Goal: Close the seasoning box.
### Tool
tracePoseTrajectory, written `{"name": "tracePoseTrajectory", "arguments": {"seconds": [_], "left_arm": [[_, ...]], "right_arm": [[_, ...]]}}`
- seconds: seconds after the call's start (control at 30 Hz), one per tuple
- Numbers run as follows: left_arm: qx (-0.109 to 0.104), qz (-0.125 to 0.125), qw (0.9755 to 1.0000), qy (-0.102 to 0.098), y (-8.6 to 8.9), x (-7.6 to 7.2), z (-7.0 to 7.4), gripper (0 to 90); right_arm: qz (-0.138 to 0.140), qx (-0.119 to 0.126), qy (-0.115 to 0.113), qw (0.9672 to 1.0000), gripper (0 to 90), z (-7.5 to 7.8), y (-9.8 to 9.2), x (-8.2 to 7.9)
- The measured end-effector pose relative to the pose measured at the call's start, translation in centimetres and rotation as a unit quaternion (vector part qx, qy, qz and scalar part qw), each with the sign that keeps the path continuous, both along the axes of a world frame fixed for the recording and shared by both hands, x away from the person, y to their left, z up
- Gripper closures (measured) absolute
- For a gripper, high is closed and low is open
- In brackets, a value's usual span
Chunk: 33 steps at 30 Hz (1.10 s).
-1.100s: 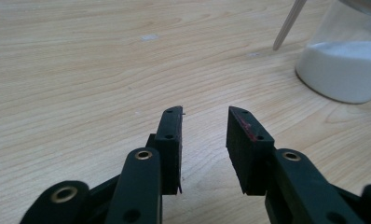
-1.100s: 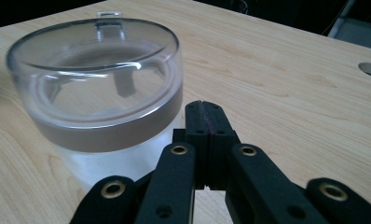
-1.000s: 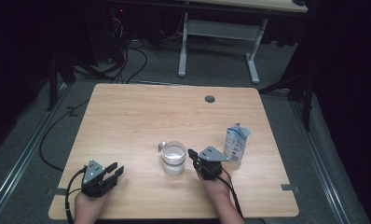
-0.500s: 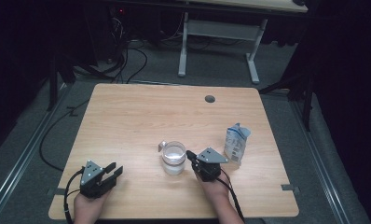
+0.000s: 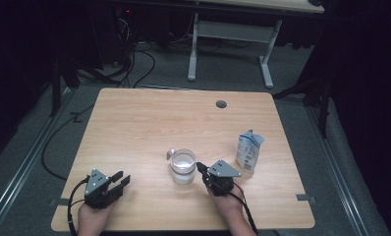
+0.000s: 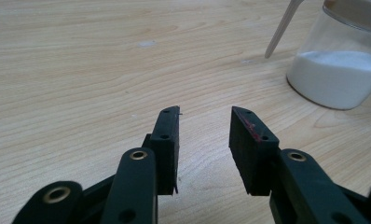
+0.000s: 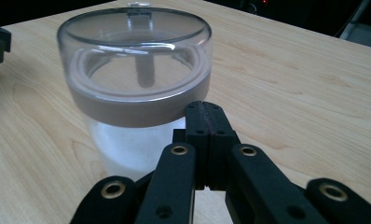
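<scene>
A clear jar [image 5: 182, 167] with a transparent lid stands at the middle of the wooden table [image 5: 149, 123], part full of white powder. A clear scoop handle [image 5: 170, 154] leans against its far left side. In the right gripper view the jar [image 7: 134, 70] looms just ahead, and my right gripper [image 7: 204, 109] is shut with its pads pressed together and nothing between them, tips beside the jar's wall. In the high view this right gripper [image 5: 200, 167] sits just right of the jar. My left gripper [image 5: 122, 179] rests near the front left edge, open and empty [image 6: 204, 114], with the jar [image 6: 335, 74] farther off.
A blue and white pouch [image 5: 248, 151] stands upright to the right of the right gripper. A round cable hole [image 5: 221, 103] is in the table's far side. Beyond the table are a white desk frame [image 5: 230, 44] and floor cables [image 5: 134, 59].
The right gripper has shifted very slightly toward the near edge beside the jar. The left gripper stays put.
</scene>
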<state>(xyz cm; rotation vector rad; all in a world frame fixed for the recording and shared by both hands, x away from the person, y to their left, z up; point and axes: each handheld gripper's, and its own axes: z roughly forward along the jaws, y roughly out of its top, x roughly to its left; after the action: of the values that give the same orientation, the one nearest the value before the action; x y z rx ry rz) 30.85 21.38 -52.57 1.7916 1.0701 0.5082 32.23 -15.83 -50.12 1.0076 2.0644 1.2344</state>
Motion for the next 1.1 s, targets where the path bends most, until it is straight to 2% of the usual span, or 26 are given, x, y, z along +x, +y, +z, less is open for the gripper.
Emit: {"name": "tracePoseTrajectory", "arguments": {"seconds": [0.2, 0.37, 0.47, 0.67, 0.87, 1.1], "left_arm": [[0.000, -0.002, 1.0000, 0.000, 0.0, 0.0, 0.0, 63.7], [-0.001, -0.002, 1.0000, 0.000, 0.0, 0.1, 0.0, 63.9], [-0.002, -0.001, 1.0000, 0.002, 0.1, 0.1, 0.0, 64.0], [-0.005, 0.005, 1.0000, 0.001, 0.5, 0.1, 0.0, 65.4], [-0.003, 0.006, 1.0000, 0.003, 0.7, 0.1, 0.0, 69.8], [-0.007, 0.009, 0.9999, 0.003, 0.8, 0.1, 0.1, 70.0]], "right_arm": [[0.011, -0.003, -0.001, 0.9999, 90.0, 0.0, 0.6, -0.9], [0.032, -0.006, -0.003, 0.9995, 90.0, 0.0, 1.8, -1.6], [0.042, 0.002, 0.002, 0.9991, 90.0, 0.0, 2.0, -1.6], [0.019, 0.012, 0.009, 0.9997, 90.0, -0.2, 1.3, -0.3], [0.016, 0.012, 0.007, 0.9998, 90.0, -0.1, 1.5, 0.7], [0.022, 0.010, 0.002, 0.9997, 90.0, 0.1, 1.7, 0.2]]}}
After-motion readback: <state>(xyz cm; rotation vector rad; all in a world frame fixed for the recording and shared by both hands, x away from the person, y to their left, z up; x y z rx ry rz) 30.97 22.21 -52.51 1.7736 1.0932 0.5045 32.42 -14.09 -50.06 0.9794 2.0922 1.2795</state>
